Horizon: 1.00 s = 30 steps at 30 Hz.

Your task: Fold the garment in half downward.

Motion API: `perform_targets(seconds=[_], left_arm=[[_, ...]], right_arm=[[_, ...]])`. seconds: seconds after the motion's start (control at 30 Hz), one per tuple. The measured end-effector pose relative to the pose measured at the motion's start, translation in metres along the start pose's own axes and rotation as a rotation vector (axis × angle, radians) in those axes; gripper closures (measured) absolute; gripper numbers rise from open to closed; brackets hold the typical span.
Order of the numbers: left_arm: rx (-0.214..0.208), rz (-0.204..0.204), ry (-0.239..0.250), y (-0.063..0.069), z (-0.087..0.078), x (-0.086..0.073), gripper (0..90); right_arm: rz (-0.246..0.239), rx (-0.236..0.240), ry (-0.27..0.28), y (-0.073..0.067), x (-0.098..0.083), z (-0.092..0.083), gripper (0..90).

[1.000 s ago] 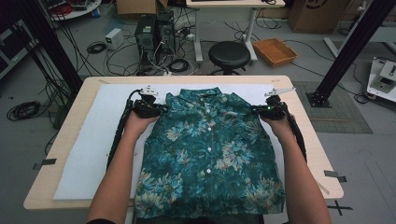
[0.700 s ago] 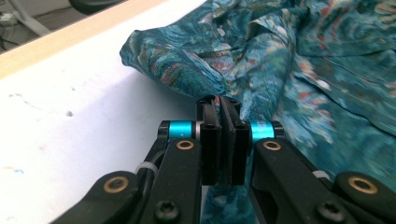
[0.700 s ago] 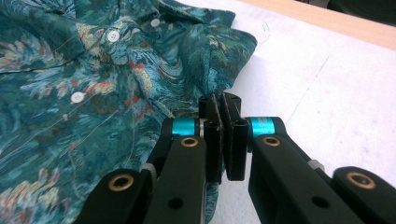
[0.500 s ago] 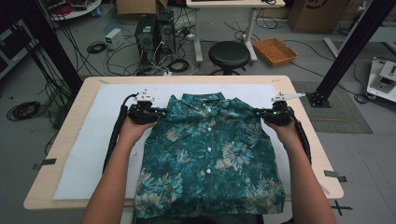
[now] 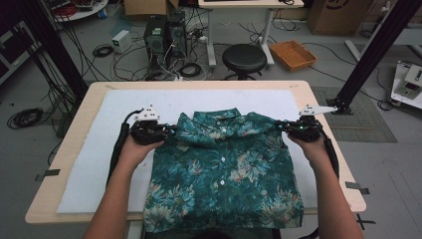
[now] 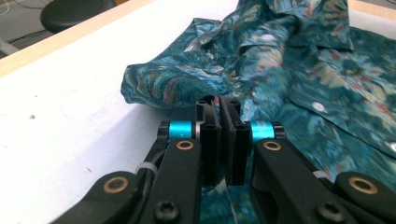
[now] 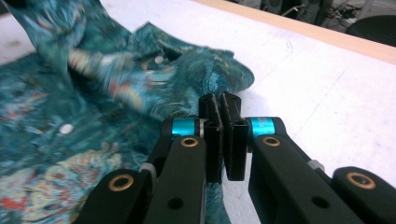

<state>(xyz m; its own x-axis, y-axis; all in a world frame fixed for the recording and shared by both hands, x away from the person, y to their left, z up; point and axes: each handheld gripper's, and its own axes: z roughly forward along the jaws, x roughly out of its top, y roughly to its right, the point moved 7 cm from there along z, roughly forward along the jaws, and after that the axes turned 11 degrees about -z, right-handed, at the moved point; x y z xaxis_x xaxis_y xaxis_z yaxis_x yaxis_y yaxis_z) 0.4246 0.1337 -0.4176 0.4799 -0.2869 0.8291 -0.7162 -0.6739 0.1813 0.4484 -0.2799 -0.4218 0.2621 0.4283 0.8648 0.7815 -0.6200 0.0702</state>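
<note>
A teal flowered button-up shirt (image 5: 224,169) lies face up on a white mat (image 5: 99,149), its hem reaching over the table's near edge. My left gripper (image 5: 170,132) is shut on the shirt's shoulder at the picture's left. My right gripper (image 5: 282,127) is shut on the opposite shoulder. In the left gripper view the jaws (image 6: 218,100) pinch a fold of the shirt (image 6: 303,70), which bunches just beyond them. In the right gripper view the jaws (image 7: 219,100) clamp a raised ridge of the shirt (image 7: 70,116). The collar sits between the two grippers.
The mat covers most of a wooden table (image 5: 69,149). Behind the table stand a black stool (image 5: 244,57), computer towers (image 5: 161,32) with loose cables, and an orange tray (image 5: 292,54) on the floor. A black frame post (image 5: 373,55) rises at the right.
Both grippers have drawn the shirt's shoulders toward the near edge and slightly outward. The shirt has slid along the mat with them.
</note>
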Motion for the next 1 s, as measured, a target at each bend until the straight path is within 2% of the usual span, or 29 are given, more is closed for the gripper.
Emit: perform_targets(seconds=[0.03, 0.1, 0.3, 0.33, 0.37, 0.5, 0.63, 0.73, 1.0], left_arm=[[0.001, 0.007, 0.002, 0.001, -0.001, -0.002, 86.4], [-0.016, -0.013, 0.018, 0.003, -0.003, -0.003, 86.5], [-0.034, -0.015, 0.017, 0.011, -0.005, -0.014, 86.4], [-0.037, -0.015, 0.017, 0.012, -0.006, -0.016, 86.4], [-0.040, -0.015, 0.014, 0.013, -0.006, -0.018, 86.4], [-0.029, -0.023, 0.003, 0.011, -0.010, -0.025, 86.4], [-0.041, -0.036, -0.001, 0.015, -0.015, -0.034, 86.5], [-0.043, -0.038, -0.016, 0.018, -0.018, -0.045, 86.4], [-0.048, -0.040, -0.038, 0.027, -0.026, -0.065, 86.4]], right_arm=[[0.004, 0.004, 0.011, 0.000, 0.000, -0.002, 88.9], [0.000, 0.015, 0.021, -0.001, 0.002, -0.005, 88.9], [-0.044, 0.028, 0.015, -0.013, 0.002, -0.009, 88.9], [-0.047, 0.043, 0.016, -0.020, -0.002, -0.010, 88.9], [-0.047, 0.043, 0.016, -0.020, -0.002, -0.010, 88.9], [-0.066, 0.056, 0.011, -0.034, -0.014, -0.015, 88.9], [-0.082, 0.059, 0.000, -0.042, -0.021, -0.020, 88.9], [-0.079, 0.076, -0.012, -0.052, -0.034, -0.025, 88.8], [-0.082, 0.093, -0.029, -0.067, -0.051, -0.036, 88.8]])
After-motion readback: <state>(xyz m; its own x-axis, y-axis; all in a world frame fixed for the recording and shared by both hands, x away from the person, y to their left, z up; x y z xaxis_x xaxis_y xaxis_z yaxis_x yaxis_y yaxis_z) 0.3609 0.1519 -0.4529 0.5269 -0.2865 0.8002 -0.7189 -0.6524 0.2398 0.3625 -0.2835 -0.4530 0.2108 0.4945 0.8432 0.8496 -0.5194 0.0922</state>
